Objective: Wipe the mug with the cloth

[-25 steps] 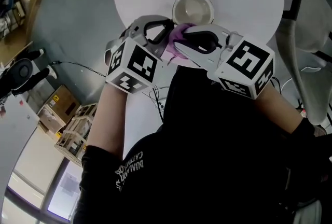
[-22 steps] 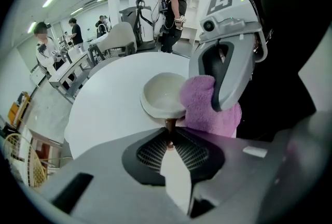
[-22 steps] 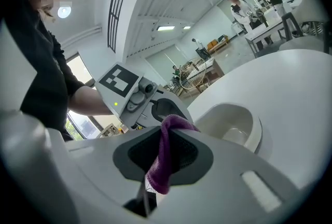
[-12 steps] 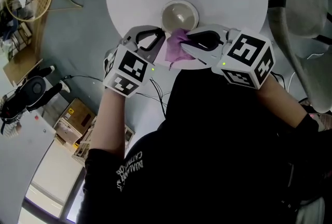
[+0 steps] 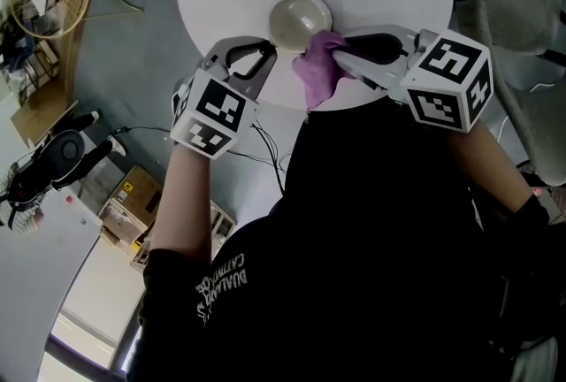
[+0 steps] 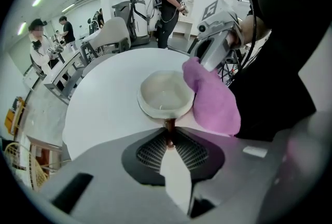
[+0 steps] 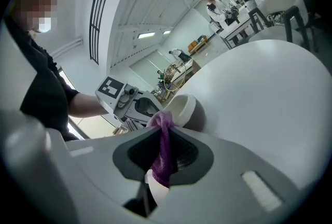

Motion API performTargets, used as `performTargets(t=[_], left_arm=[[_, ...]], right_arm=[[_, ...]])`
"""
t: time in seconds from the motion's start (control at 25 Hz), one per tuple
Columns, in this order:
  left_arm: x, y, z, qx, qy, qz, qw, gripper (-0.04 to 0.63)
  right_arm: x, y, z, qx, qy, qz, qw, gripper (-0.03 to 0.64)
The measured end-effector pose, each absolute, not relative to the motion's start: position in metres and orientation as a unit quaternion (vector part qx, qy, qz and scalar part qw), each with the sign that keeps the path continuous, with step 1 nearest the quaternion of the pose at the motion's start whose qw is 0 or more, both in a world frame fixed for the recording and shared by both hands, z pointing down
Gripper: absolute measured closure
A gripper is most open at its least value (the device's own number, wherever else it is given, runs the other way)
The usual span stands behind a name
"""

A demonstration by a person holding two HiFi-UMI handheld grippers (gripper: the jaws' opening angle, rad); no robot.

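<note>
The left gripper (image 6: 168, 134) has its jaws pinched on a thin brown handle (image 6: 169, 125). It is the handle of the mug (image 6: 165, 94). The mug is just past those jaws, open side up, near the edge of the round white tabletop (image 6: 104, 109). I cannot tell if its bottom rests on the tabletop or hangs just over it. It looks empty inside.

The right gripper (image 7: 164, 132) has its jaws pinched on the purple cloth (image 7: 164, 153). A small bunch pokes out past the tips and the rest hangs down between the jaws. The side of the mug is right in front of those tips, very close. Seen from the left jaws, the cloth lies against the mug's rim and wall on the right.

I think the right hand is the one to rub, since the mug is straight ahead of its jaws. The left hand only has to hold the mug upright.

The cubes (image 5: 219, 110) have black and white squares. White letters on the black shirt (image 5: 354, 265) are upside down, too small to read. The mug shows no writing.
</note>
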State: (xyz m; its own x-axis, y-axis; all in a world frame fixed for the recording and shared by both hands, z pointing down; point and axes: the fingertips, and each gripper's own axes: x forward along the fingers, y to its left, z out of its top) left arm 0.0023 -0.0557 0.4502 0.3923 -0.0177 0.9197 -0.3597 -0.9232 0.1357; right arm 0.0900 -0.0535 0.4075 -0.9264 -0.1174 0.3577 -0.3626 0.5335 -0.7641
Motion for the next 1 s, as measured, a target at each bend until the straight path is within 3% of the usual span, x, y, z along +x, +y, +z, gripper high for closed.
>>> performTargets(t=[1.0], left_arm=[[0.003,-0.054,0.449,0.824,-0.078,0.548,0.126,0.522]], right_arm=[[0.118,-0.109,0.43,0.268,-0.832,0.463,0.145,0.567]])
